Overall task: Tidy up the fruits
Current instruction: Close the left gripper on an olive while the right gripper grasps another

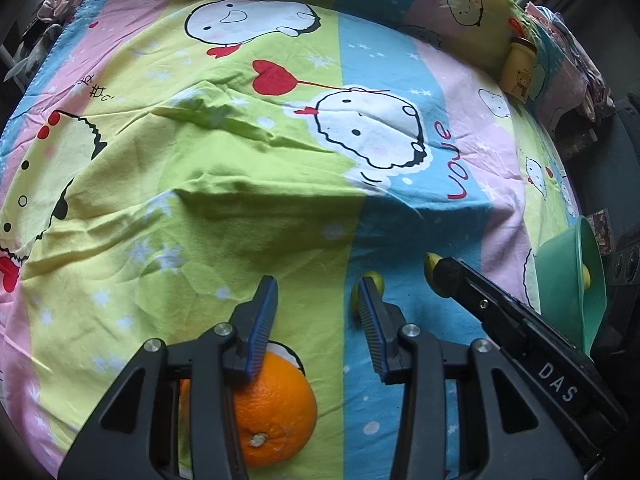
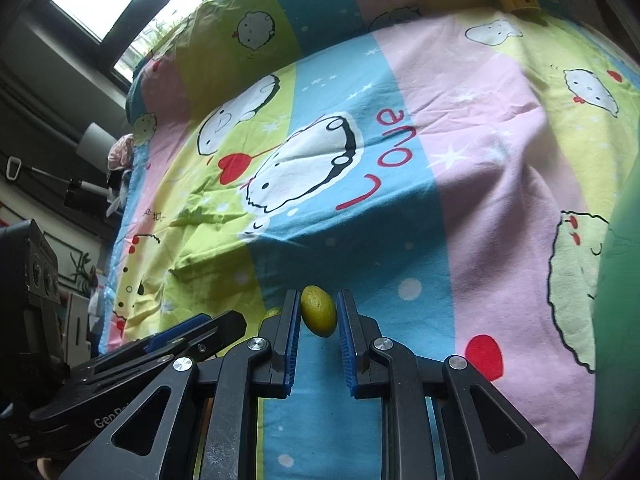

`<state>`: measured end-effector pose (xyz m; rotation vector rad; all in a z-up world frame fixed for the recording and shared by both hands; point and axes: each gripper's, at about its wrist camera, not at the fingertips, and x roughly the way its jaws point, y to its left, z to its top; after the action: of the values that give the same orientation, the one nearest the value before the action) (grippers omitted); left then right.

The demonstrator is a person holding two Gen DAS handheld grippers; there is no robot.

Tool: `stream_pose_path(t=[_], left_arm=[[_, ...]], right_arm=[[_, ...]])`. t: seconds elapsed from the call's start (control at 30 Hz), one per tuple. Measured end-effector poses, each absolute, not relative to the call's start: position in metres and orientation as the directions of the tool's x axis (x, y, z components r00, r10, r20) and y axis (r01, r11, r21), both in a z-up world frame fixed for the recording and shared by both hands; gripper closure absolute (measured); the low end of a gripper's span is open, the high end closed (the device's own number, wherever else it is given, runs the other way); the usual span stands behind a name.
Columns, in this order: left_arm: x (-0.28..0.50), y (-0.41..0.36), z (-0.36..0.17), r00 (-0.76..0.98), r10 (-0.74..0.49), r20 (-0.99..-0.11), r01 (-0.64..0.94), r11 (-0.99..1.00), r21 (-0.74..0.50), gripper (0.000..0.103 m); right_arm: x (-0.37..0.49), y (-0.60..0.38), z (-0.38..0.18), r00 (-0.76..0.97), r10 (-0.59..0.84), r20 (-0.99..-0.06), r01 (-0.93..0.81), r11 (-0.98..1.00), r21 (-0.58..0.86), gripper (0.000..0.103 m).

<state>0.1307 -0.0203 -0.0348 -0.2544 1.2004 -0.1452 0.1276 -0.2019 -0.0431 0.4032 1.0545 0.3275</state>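
On cartoon-print bedsheet (image 1: pixel 224 216) | right gripper (image 2: pixel 318 312) clamped on small yellow-green lime (image 2: pixel 319 316) | left gripper (image 1: pixel 316 304) part-open, empty, beside round orange (image 1: pixel 276 412)

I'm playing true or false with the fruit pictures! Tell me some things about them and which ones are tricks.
1. The orange lies on the cartoon bed sheet. True.
2. The left gripper is squeezing the orange. False: it is open with nothing between its fingers; the orange lies under one finger.
3. A small yellow-green fruit sits between the fingers of the right gripper. True.
4. The bowl is red. False: it is green, at the right edge of the bed.
5. The bed sheet is plain white. False: it has pink, green and blue stripes with cartoon animals and red hearts.
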Motion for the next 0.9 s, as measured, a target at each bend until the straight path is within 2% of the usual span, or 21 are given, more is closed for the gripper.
stream_pose_path(t=[0.1, 0.27, 0.5, 0.73, 0.9], left_arm=[[0.130, -0.033, -0.034, 0.352, -0.280, -0.893, 0.019, 0.956, -0.292, 0.062], [0.133, -0.050, -0.039, 0.361, -0.216, -0.907, 0.051, 0.976, -0.212, 0.063], [0.138, -0.058, -0.044, 0.354, -0.223, -0.908, 0.085, 0.975, -0.206, 0.066], [0.141, -0.063, -0.049, 0.343, -0.273, -0.899, 0.097, 0.962, -0.255, 0.082], [0.141, -0.063, -0.050, 0.356, -0.275, -0.893, 0.092, 0.961, -0.260, 0.084]], right_arm=[[0.126, -0.213, -0.043, 0.457, 0.441, -0.772, -0.035, 0.877, 0.480, 0.082], [0.126, -0.222, -0.044, 0.455, 0.445, -0.772, -0.008, 0.869, 0.495, 0.082], [0.122, -0.224, -0.043, 0.460, 0.444, -0.769, 0.001, 0.866, 0.500, 0.082], [0.121, -0.228, -0.042, 0.467, 0.447, -0.763, 0.008, 0.861, 0.509, 0.082], [0.121, -0.227, -0.043, 0.462, 0.445, -0.767, 0.011, 0.862, 0.507, 0.082]])
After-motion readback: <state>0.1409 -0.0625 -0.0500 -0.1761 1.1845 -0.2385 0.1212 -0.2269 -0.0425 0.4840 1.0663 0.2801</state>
